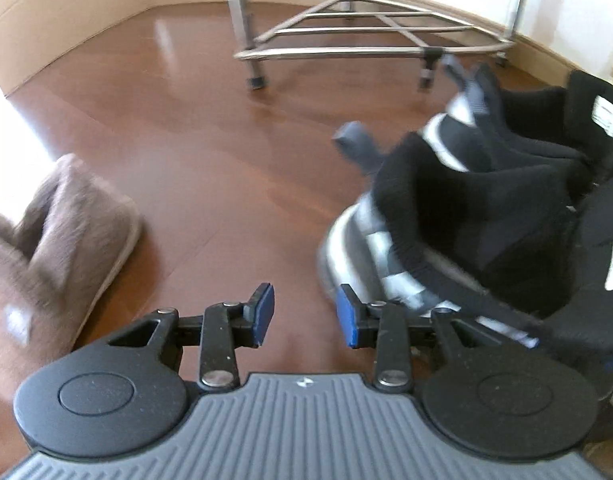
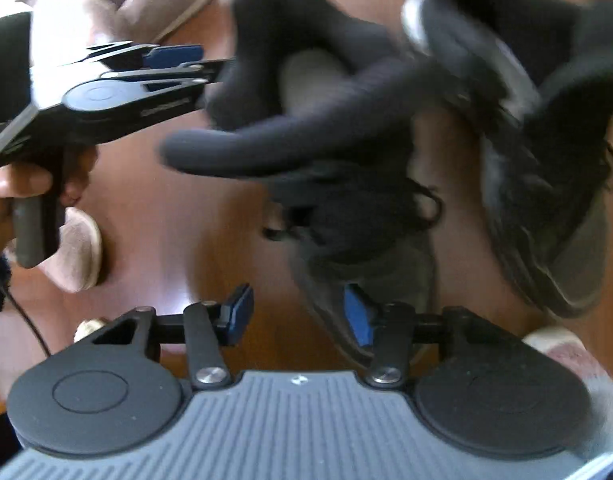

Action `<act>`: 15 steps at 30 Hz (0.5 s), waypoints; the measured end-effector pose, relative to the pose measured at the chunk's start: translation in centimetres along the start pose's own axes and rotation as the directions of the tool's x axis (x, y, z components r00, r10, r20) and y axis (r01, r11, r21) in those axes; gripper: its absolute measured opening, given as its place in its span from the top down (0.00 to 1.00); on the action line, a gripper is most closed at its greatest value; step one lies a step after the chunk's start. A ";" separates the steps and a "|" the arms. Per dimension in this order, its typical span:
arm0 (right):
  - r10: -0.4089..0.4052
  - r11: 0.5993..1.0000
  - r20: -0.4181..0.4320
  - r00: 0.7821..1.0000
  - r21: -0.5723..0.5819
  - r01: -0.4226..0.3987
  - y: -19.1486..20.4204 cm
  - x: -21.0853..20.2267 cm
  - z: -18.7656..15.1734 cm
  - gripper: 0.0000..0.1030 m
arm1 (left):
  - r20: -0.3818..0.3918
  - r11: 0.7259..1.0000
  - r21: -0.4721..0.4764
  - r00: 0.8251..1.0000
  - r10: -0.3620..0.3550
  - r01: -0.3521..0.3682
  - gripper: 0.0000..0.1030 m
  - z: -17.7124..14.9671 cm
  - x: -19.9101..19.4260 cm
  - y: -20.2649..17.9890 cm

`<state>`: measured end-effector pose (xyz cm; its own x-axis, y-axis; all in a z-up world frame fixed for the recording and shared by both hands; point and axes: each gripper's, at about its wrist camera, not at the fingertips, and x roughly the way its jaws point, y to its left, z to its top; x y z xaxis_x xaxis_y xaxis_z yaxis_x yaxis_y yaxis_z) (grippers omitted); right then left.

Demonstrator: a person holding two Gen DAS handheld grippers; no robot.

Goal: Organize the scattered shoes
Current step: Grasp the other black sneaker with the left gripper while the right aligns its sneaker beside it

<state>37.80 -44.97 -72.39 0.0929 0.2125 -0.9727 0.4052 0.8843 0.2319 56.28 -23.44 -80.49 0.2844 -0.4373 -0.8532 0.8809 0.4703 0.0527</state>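
A black sneaker with silver-white stripes (image 1: 446, 216) stands on the floor just right of my left gripper (image 1: 304, 316). That gripper's blue pads (image 1: 264, 314) are apart, with only bare floor between them. A second black sneaker (image 1: 546, 128) sits behind the first. In the right wrist view my right gripper (image 2: 298, 312) points down, open, with its right finger over the toe of the nearer black sneaker (image 2: 346, 208). The other sneaker (image 2: 546, 200) lies to its right. A hand (image 2: 10, 196) holds the left gripper (image 2: 186, 70) close beside the nearer sneaker's heel collar.
A brown fuzzy slipper (image 1: 66, 232) lies left of the left gripper, and its mate (image 2: 78, 248) lies under the hand. A metal rack (image 1: 346, 52) stands at the back wall, with cardboard (image 1: 46, 12) at the far left. Brown wooden floor (image 1: 226, 140) lies between.
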 end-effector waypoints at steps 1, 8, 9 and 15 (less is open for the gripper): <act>-0.039 0.999 -0.003 0.999 0.005 0.039 -0.3 0.2 0.1 0.45 | 0.002 1.000 0.015 1.000 -0.001 0.001 0.81 0.2 0.1 -0.3; -0.130 0.987 -0.026 0.991 0.096 0.132 -3.1 0.6 0.4 0.41 | -0.004 0.999 0.035 1.000 -0.027 0.027 0.99 0.9 0.5 -1.5; -0.141 0.986 -0.024 0.990 0.085 0.143 -2.9 0.5 0.3 0.41 | -0.004 0.999 0.043 1.000 -0.030 0.030 1.00 1.0 0.6 -2.0; -0.189 0.977 -0.040 0.981 0.094 0.192 -2.8 0.3 0.0 0.38 | -0.005 0.997 0.063 0.999 -0.042 0.043 1.00 1.4 0.7 -3.7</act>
<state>36.73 -47.38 -73.33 -0.0212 0.0581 -0.9981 0.4987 0.8658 0.0397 53.73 -26.53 -80.58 0.2451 -0.4532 -0.8570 0.9144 0.4018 0.0491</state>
